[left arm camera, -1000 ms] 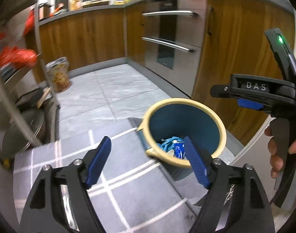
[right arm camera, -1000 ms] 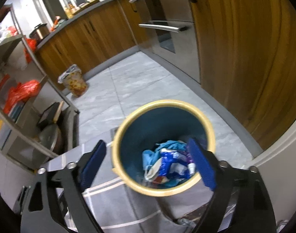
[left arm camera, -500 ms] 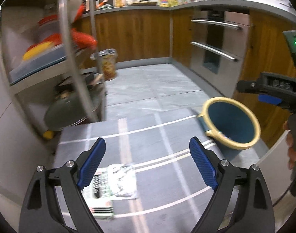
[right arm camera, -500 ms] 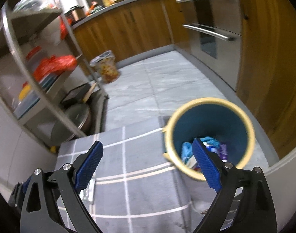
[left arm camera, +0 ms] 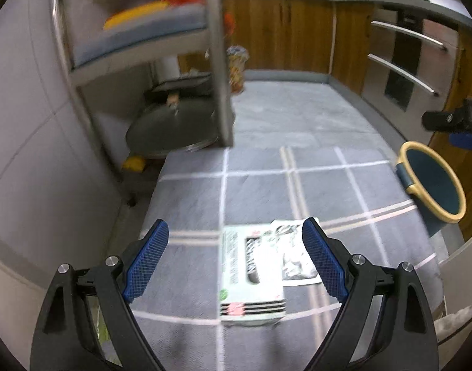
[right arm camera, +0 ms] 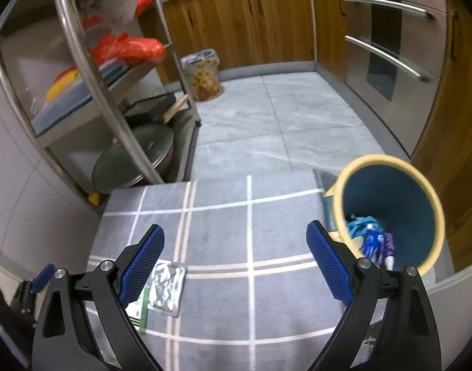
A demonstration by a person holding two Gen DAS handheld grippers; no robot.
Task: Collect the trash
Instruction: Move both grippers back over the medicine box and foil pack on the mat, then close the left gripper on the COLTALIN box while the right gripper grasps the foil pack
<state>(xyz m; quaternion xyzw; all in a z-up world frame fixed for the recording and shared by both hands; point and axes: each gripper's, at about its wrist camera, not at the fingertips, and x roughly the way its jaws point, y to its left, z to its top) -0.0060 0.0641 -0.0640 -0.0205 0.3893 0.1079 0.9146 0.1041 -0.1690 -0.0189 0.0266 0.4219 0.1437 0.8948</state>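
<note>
Blue-padded fingers (left arm camera: 324, 266) of the left gripper (left arm camera: 236, 262) stand wide apart over a pale green carton (left arm camera: 251, 275) and a foil wrapper (left arm camera: 293, 258) lying on the grey checked mat (left arm camera: 260, 185). The right gripper (right arm camera: 236, 262) is likewise spread and empty; the yellow-rimmed bin (right arm camera: 390, 210) beside the mat holds trash.

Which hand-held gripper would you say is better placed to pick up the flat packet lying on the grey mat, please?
Left. The left hand-held gripper is open with the flat packet between its fingers; the right hand-held gripper sits off to the side.
</note>
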